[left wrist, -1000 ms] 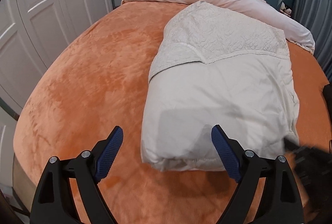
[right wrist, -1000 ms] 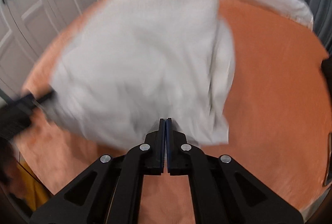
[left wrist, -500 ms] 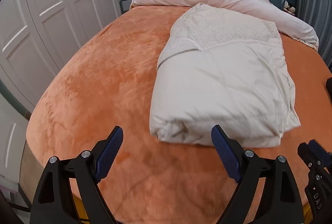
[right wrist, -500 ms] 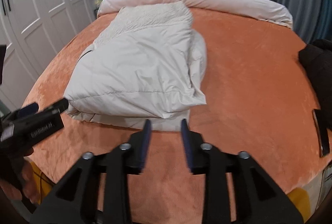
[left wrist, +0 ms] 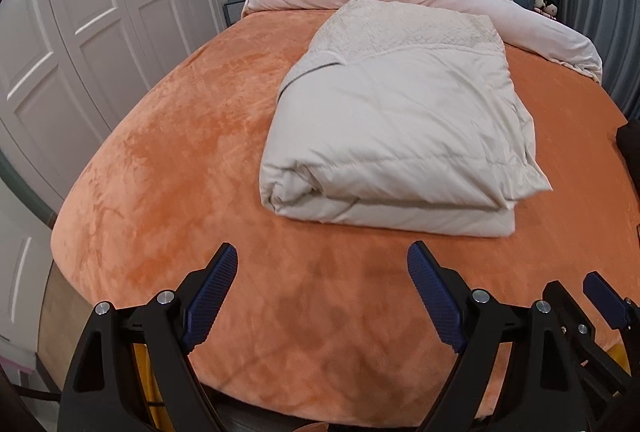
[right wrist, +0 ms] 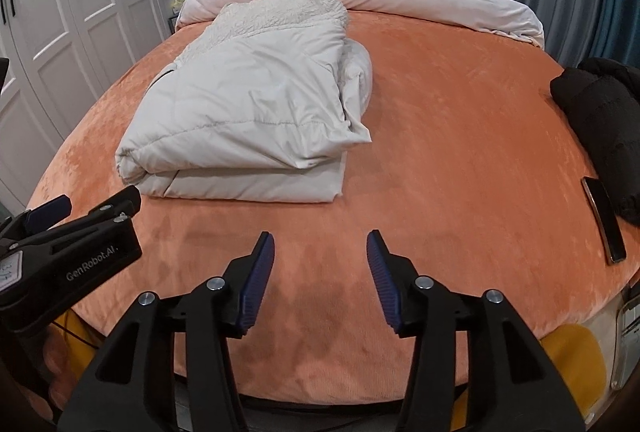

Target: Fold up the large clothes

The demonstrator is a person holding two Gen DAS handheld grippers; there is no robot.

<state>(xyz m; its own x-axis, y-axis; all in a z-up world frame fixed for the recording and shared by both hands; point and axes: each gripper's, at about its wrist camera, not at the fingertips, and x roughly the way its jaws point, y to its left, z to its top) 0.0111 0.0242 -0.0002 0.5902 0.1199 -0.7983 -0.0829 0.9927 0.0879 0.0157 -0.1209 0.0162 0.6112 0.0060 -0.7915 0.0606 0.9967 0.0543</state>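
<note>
coat [left wrist: 394,136] folded, lying mid-bed on orange cover [left wrist: 168,168] | my left gripper [left wrist: 322,286] jaws wide, holding nothing, near bed edge | right gripper [right wrist: 320,274] jaws wide, holding nothing | phone [right wrist: 604,218] beside black garment [right wrist: 600,120], far right

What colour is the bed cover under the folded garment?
Orange plush bed cover, clearest in the right wrist view.

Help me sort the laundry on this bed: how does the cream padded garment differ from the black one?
The cream padded garment is folded into a neat flat rectangle mid-bed; the black padded garment sits bunched at the right edge, not folded flat. The cream one shows whole; the black one is cut off by the frame. A dark phone lies beside the black one only. Both rest on the orange blanket.
</note>
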